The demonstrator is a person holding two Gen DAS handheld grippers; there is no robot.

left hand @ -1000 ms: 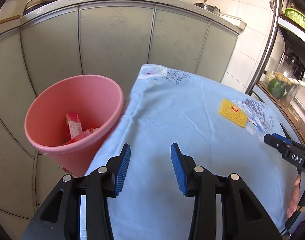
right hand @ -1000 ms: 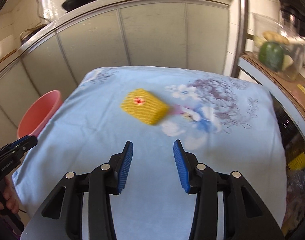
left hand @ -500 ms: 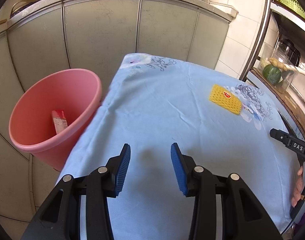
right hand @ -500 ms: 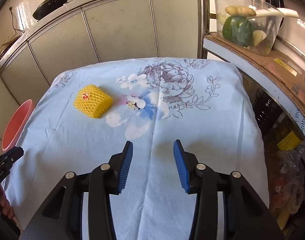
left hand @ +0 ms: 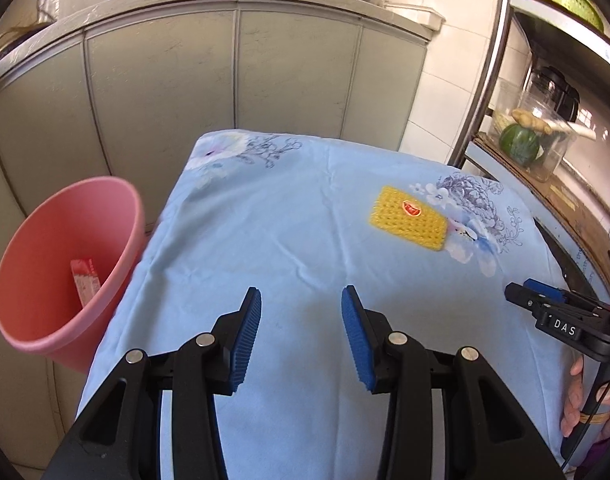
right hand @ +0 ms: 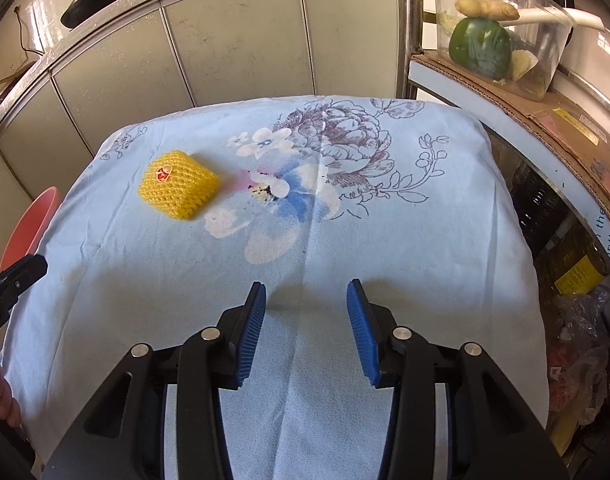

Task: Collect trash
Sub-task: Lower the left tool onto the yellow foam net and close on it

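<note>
Left wrist view: the left tongs are hanging open and empty over the table; the yellow net is lying at one o'clock, the bin at nine. Right wrist view: the right tongs are gaping empty, the net lying at eleven.

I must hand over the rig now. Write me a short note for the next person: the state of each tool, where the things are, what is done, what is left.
Left tool: open, holding nothing, above the near part of the blue cloth.
Right tool: open, holding nothing, above the same cloth.
Yellow foam net: lies on the cloth, untouched, beside the flower print.
Pink bin: stands at the left edge of the table, with a red packet inside.
Done: the red packet is in the bin.
Left: pick up the yellow foam net and drop it into the bin.
</note>
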